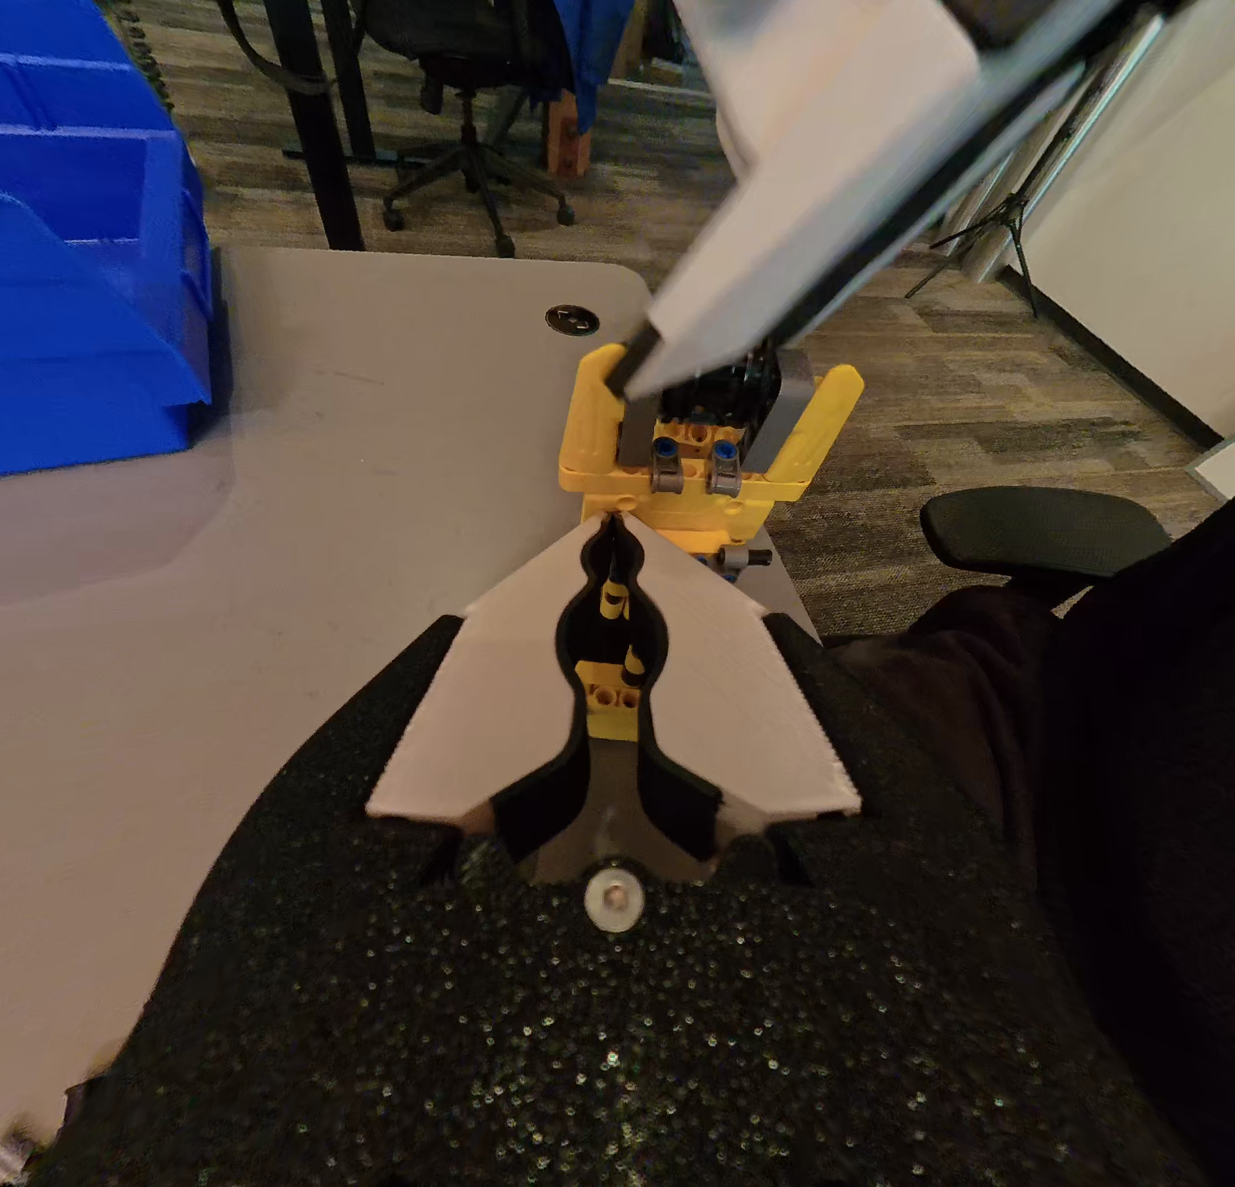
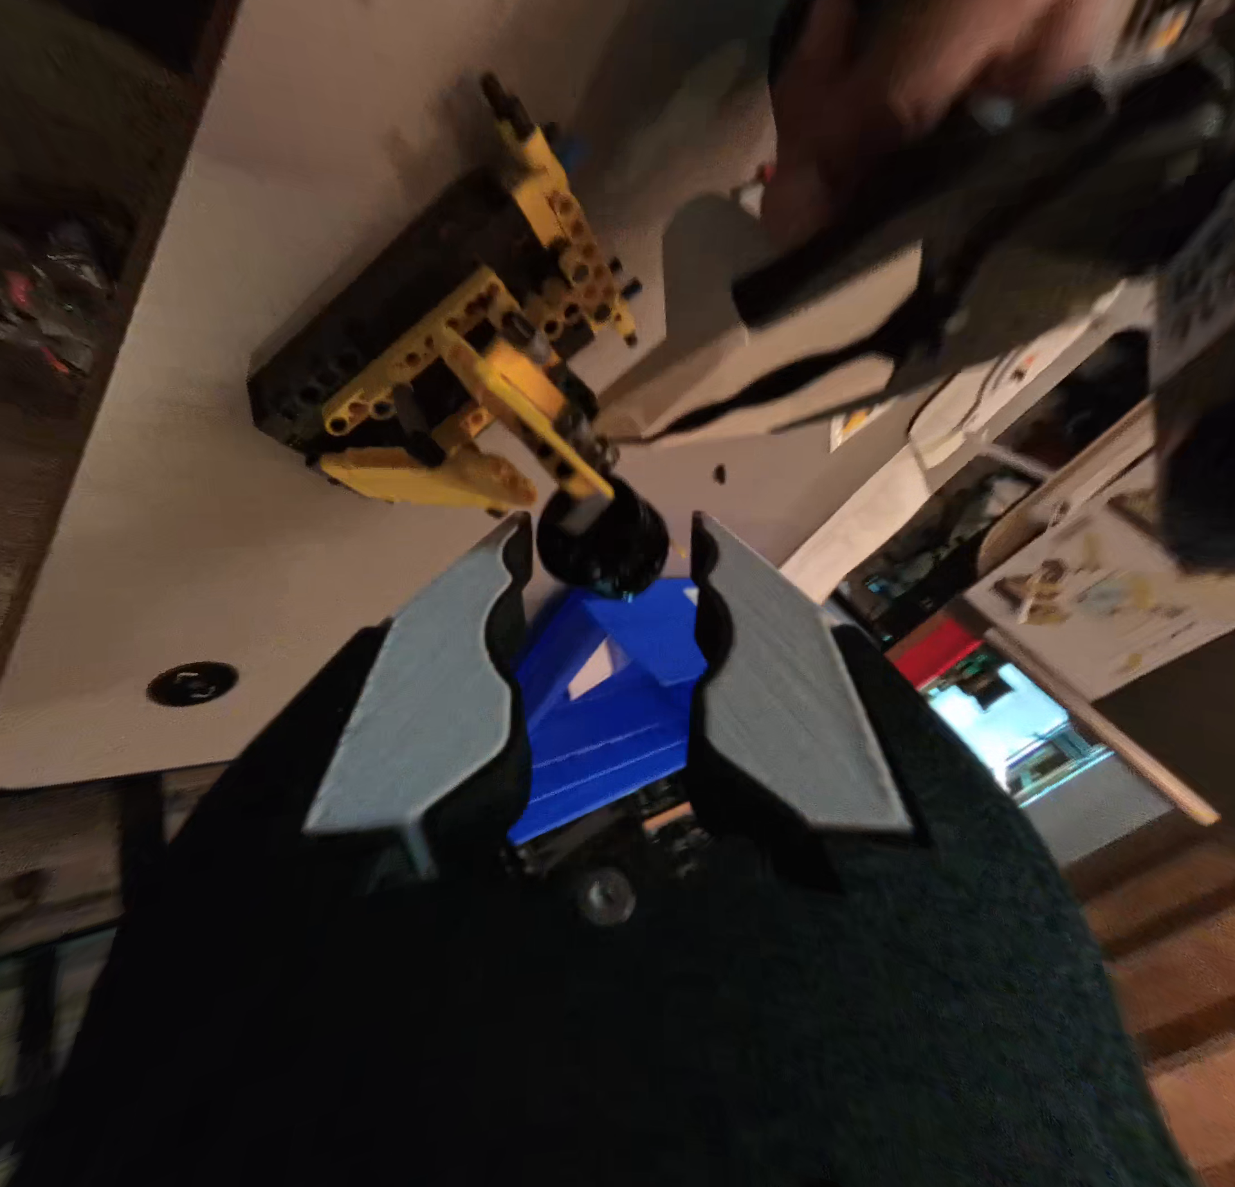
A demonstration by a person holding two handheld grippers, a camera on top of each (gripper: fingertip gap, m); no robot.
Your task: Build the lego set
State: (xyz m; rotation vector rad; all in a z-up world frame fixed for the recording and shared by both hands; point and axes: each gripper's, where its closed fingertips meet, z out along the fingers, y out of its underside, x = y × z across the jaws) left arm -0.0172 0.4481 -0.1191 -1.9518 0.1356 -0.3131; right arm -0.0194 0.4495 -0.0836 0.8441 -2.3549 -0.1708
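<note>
A yellow and black brick model (image 1: 695, 480) is held over the right edge of a grey table (image 1: 334, 487). My left gripper (image 1: 611, 520) is shut on the model's lower part. My right gripper comes down from the upper right, and one of its fingers (image 1: 735, 266) reaches the model's top. In the right wrist view, the right gripper (image 2: 608, 527) is open with its tips on either side of a black wheel (image 2: 601, 547) at the end of the model (image 2: 468, 326). The left gripper (image 2: 768, 366) shows blurred beside the model.
A blue bin (image 1: 87, 253) stands at the table's left and also shows in the right wrist view (image 2: 601, 707). A cable grommet (image 1: 571, 320) sits near the far edge. An office chair (image 1: 468, 52) stands beyond the table and a chair armrest (image 1: 1036, 533) is at the right. Left and right tips are no more than a few centimetres apart.
</note>
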